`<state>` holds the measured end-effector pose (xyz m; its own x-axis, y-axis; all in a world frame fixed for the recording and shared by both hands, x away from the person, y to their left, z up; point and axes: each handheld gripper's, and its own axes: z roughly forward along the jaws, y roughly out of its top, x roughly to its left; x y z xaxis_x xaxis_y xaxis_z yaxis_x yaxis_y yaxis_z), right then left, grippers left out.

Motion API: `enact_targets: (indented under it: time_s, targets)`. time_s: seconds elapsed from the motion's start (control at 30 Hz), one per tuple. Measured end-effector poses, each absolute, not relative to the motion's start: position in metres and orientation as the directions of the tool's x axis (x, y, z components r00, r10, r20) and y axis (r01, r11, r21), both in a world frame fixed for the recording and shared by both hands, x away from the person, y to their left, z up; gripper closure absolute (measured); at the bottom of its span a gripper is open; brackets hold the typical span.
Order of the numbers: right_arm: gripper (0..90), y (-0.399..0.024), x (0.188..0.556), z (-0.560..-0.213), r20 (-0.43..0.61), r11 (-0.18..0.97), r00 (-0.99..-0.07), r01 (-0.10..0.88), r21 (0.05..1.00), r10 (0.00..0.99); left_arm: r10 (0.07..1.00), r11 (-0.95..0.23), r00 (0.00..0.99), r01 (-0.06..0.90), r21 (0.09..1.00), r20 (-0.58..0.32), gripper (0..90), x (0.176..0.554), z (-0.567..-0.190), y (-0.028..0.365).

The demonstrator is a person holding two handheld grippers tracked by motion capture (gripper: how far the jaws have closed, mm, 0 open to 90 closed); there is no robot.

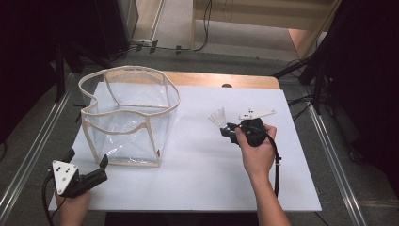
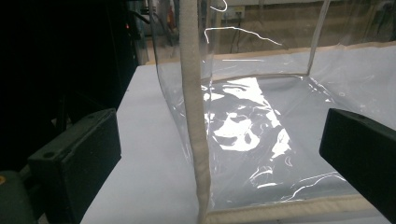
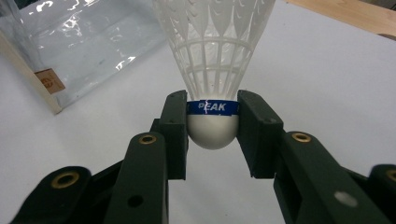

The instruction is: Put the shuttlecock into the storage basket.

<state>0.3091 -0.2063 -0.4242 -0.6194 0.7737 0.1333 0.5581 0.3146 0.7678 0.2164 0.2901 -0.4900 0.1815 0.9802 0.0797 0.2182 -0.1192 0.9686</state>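
Note:
A white plastic shuttlecock (image 3: 212, 70) with a blue band sits head-first between the jaws of my right gripper (image 3: 212, 122), which is shut on its white cork. From above, that shuttlecock (image 1: 218, 116) fans out to the left of the right gripper (image 1: 229, 131), right of the table's middle. A clear plastic bag with beige trim (image 1: 128, 115) stands open on the left half of the table. My left gripper (image 1: 87, 162) rests near the front left corner, open, its jaws pointing at the bag's near corner seam (image 2: 194, 116) with nothing between them.
The white table top (image 1: 202, 160) ends in a wooden strip (image 1: 221, 79) at the back. Dark stands and cables (image 1: 324, 70) crowd both sides beyond the table. A small tag (image 3: 49, 81) marks the bag's lower corner.

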Motion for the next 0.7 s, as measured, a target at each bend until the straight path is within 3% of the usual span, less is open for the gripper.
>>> enact_targets:
  time_s: [0.7]
  targets:
    - [63.5,-0.195,0.317,-0.401,0.104,0.313,-0.634,0.510,0.801,0.766,0.979,-0.125,0.185,0.214,0.969,0.086,0.0,0.216,-0.490,0.290]
